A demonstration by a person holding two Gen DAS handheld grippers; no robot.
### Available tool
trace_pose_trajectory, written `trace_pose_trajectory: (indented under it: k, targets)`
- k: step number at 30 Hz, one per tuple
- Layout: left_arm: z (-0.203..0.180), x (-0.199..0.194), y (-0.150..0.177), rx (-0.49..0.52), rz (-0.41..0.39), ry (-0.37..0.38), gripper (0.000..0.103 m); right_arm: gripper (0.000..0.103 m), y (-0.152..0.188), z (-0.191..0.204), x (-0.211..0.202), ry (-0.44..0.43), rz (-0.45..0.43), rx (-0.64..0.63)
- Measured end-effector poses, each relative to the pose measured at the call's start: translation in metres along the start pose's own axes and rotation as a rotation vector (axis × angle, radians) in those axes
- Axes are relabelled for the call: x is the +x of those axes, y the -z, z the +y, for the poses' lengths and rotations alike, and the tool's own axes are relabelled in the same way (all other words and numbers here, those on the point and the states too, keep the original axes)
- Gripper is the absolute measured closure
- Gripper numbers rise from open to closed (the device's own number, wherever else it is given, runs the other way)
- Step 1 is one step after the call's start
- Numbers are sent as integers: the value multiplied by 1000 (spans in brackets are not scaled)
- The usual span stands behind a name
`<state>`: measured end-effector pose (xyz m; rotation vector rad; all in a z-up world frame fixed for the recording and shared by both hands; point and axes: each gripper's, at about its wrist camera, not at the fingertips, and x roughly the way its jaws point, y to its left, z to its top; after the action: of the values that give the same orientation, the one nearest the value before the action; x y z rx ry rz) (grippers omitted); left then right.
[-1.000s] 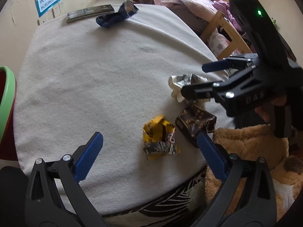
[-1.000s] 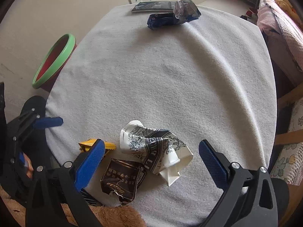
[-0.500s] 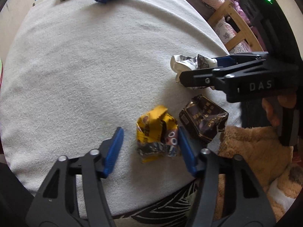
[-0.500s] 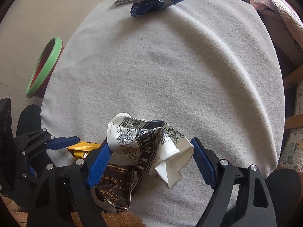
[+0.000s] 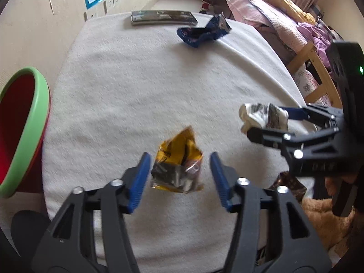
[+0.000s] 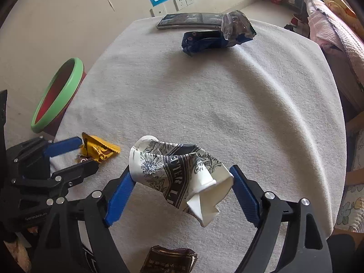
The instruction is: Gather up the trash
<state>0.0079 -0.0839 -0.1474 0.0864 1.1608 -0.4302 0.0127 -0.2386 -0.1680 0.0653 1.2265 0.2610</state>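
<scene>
My left gripper (image 5: 179,154) has a crumpled yellow wrapper (image 5: 175,175) between its blue pads. The wrapper travels with it, and the jaws are easing open, so the grip is loose. In the right wrist view the same gripper (image 6: 87,153) and wrapper (image 6: 100,152) sit near the table's left edge. My right gripper (image 6: 180,171) is shut on a crushed printed paper cup (image 6: 173,166), held above the cloth; the cup (image 5: 257,113) also shows in the left wrist view. A brown wrapper (image 6: 168,259) lies on the cloth near me. A blue wrapper (image 5: 202,31) lies at the far side.
A red bin with a green rim (image 5: 43,113) stands on the floor left of the cloth-covered table (image 5: 159,91). A flat dark device (image 5: 162,17) lies at the table's far edge. A bed and a wooden chair (image 5: 318,68) are on the right, and brown plush fabric (image 5: 323,216) is near me.
Both grippers went from wide open to closed around trash. The left one carried the yellow wrapper left, away from the brown wrapper. The right one lifted the cup off the cloth.
</scene>
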Motion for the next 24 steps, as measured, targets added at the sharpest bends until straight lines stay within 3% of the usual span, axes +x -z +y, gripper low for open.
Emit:
trace_pose_trajectory:
  k: [4, 9, 20, 24]
  targets:
    - [3, -7, 0, -36, -71, 5, 25, 21, 4, -5, -1, 7, -18, 11]
    - [4, -9, -2, -71, -121, -21, 15, 20, 7, -8, 2, 0, -22, 29]
    - [9, 0, 2, -112, -112, -44, 16, 20, 8, -9, 5, -11, -15, 51]
    - [15, 5, 2, -143, -71, -42, 31, 20, 6, -9, 7, -14, -13, 63]
